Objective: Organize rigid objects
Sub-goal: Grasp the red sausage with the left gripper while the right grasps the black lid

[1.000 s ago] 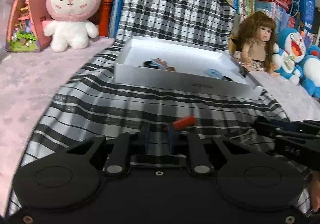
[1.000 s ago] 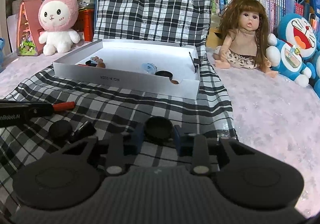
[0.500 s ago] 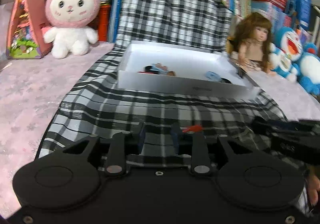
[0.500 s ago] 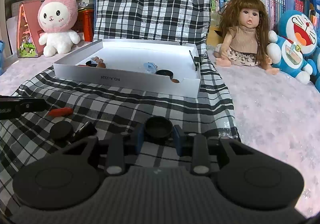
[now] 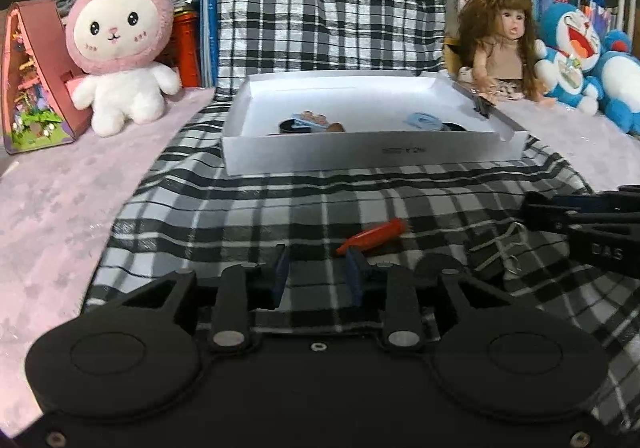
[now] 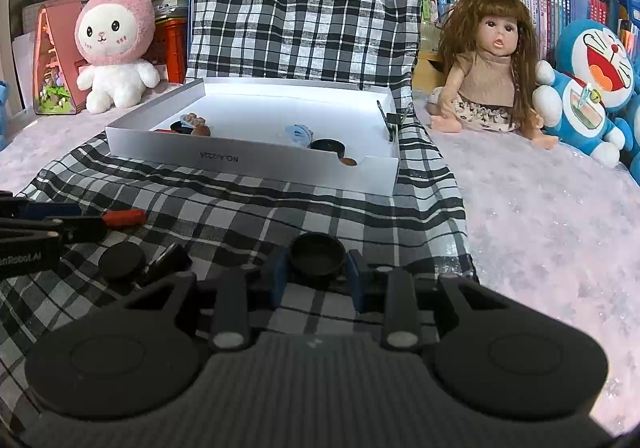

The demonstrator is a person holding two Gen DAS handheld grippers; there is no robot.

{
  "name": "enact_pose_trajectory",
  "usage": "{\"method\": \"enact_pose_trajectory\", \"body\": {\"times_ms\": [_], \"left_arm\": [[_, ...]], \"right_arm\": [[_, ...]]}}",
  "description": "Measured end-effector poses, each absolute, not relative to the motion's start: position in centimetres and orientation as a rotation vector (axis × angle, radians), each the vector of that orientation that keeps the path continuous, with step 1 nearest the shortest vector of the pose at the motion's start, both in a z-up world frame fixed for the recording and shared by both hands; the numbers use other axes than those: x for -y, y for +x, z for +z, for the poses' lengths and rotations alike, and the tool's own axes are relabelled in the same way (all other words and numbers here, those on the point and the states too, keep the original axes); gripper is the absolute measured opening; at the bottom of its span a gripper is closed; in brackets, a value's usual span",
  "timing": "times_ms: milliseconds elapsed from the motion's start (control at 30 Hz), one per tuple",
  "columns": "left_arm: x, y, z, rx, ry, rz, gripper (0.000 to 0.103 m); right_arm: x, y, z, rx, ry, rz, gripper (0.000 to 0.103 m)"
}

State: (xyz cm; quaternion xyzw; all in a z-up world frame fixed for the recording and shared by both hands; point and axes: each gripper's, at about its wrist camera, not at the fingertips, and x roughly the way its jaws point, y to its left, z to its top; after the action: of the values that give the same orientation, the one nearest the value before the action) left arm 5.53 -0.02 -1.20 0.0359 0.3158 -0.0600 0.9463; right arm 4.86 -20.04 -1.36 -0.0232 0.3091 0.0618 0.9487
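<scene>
On the near edge of the checked cloth (image 5: 240, 207), left side: the left gripper (image 5: 318, 268) has just been opening, with nothing between its pads. It is released. The red pen (image 5: 374, 236) lies flat on the cloth just past its right finger, tip almost at the pad; I cannot tell whether they touch.

Right of that, mid near edge: a loose black disc (image 6: 122, 260) and a small black piece (image 6: 170, 260), side by side on the cloth.

Further right: the right gripper (image 6: 316, 270) is clamped on a black round cap (image 6: 317, 252), low over the cloth, well short of the white box (image 5: 360, 151). The box sits at the middle of the cloth's far part.

Step, as I read it: the cap is picked and due for the box, while the left side has no grip on the pen.

Next move needs:
- right: lift clear of the box's near wall, carry over it, then open over bare floor
- left: re-centre the jaws across the pen's body before closing, since it can roll

Counts:
- box: 1
- red pen: 1
- black rounds on the cloth: 2 (one gripped, one loose)
- small black piece: 1
- in the box: about five small bits, including a blue clip (image 6: 298, 133) and a black ring (image 6: 328, 145); the left cluster is too tangled to count exactly
</scene>
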Motion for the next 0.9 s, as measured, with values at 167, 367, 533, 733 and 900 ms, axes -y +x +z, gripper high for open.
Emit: {"method": "enact_pose_trajectory", "body": {"times_ms": [167, 367, 533, 733, 900], "left_arm": [[-0.5, 6.7, -0.9, -0.645, 0.062, -0.097, 0.030], [-0.1, 5.9, -0.3, -0.612, -0.014, -0.157, 0.047], [1.5, 5.8, -0.7, -0.615, -0.057, -0.170, 0.063], [2.3, 6.1, -1.4, -0.636, -0.082, -0.100, 0.063], [2.5, 6.4, -1.5, -0.641, -0.086, -0.111, 0.042]], "right_arm": [[20.2, 5.0, -1.3, -0.628, -0.051, 0.126, 0.037], [20.4, 5.1, -1.0, -0.627, -0.038, 0.126, 0.037], [20.4, 5.1, -1.1, -0.628, -0.036, 0.128, 0.038], [20.3, 5.0, -1.1, -0.628, -0.031, 0.130, 0.037], [20.3, 4.9, -0.9, -0.625, -0.016, 0.134, 0.037]]}}
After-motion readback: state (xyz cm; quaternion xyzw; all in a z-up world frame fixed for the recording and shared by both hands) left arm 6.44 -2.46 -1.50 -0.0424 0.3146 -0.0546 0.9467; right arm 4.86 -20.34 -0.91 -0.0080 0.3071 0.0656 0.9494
